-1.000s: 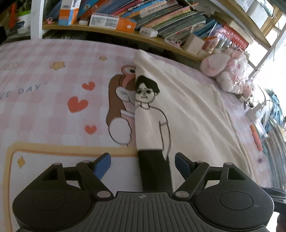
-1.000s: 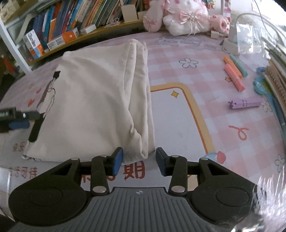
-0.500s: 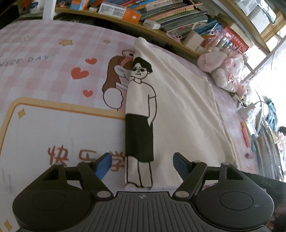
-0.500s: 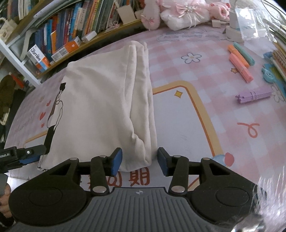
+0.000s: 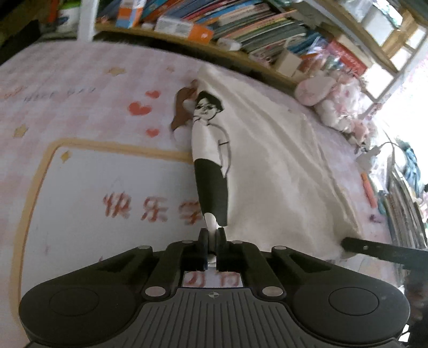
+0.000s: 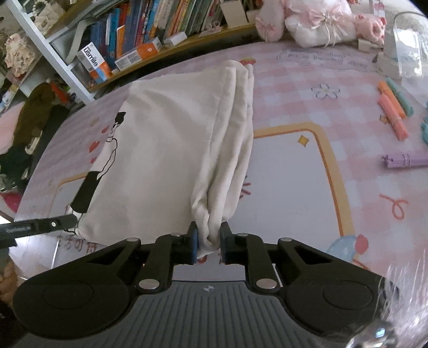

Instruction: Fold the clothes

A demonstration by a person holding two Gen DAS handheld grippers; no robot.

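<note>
Cream garment [image 6: 165, 150] lies folded lengthwise on the pink checked mat [image 6: 307, 112], long axis running away from me toward the bookshelf [image 6: 149, 34]. Printed cartoon figure [image 5: 211, 155] sits along its left fold edge.

My left gripper [image 5: 211, 242]: jaws have just been closing and now stand together, clamped on the near left corner of the garment, right at the feet of the printed figure. Thin layer of cloth between the pads; almost no gap. The left view is somewhat blurred.

My right gripper [image 6: 209, 245]: jaws have just been closing too, now pressed on the bunched near right corner, where several folded layers [image 6: 230, 150] stack up. The wad of cloth keeps the pads a little apart, blue pads [image 6: 194, 242] touching fabric on both sides.

Both near corners held; near hem stretches between the two grippers. Far end of the garment rests on the mat near the shelf.

On the mat to the right, apart from the cloth: orange and green highlighters [image 6: 393, 109], a purple bundle [image 6: 404, 160]. Plush toys [image 6: 318, 21] at the far right by the shelf. The left gripper's finger shows in the right view at the lower left [image 6: 40, 226], touching the garment's corner.
</note>
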